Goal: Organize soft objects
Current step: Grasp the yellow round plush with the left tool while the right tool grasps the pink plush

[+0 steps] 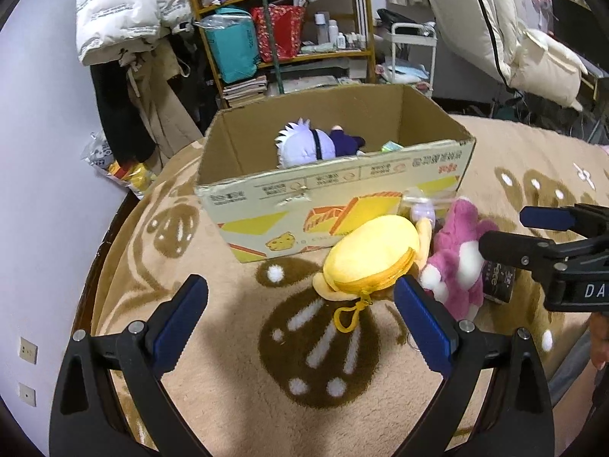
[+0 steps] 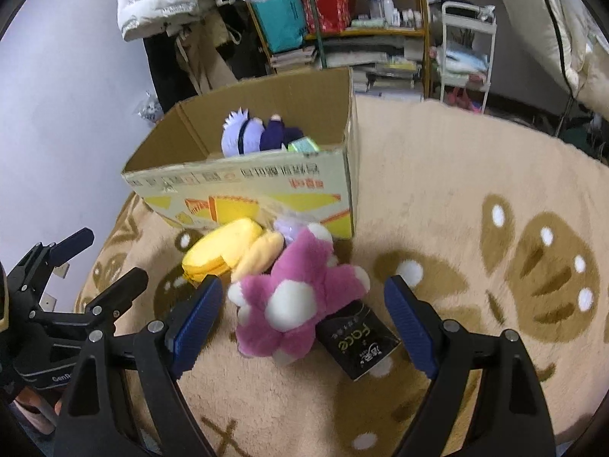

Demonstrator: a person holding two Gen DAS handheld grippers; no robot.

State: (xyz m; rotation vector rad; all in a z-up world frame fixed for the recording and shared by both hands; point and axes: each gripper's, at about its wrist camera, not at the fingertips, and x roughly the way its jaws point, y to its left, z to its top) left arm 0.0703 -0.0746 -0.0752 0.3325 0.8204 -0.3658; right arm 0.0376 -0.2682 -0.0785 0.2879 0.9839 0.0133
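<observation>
Hovering left gripper (image 1: 300, 310): fingers spread, empty, beside yellow plush pouch (image 1: 371, 257)
Right gripper (image 2: 302, 310): fingers spread around pink plush toy (image 2: 293, 301)
Cardboard box (image 1: 327, 186): holds purple-haired doll (image 1: 308, 146)

- The white-haired doll (image 1: 304, 144) in the cardboard box (image 1: 331, 182) shows only its head and dark upper body; the box's near wall hides the rest.
- A small green item (image 2: 303, 146) beside the doll peeks over that wall; what it is cannot be told.
- The black packet (image 2: 357, 342) lies partly under the pink plush toy (image 2: 289, 304); in the left wrist view only a sliver (image 1: 498, 282) shows.
- A pale lilac thing (image 2: 287, 226) behind the pink toy is mostly covered and blurred.
- The yellow zip pouch (image 1: 371, 259) hides part of the box's print.
- The right gripper (image 1: 514, 234) is cut by the frame edge.
- The bottles (image 1: 335, 32) on the shelf are too small to identify.
</observation>
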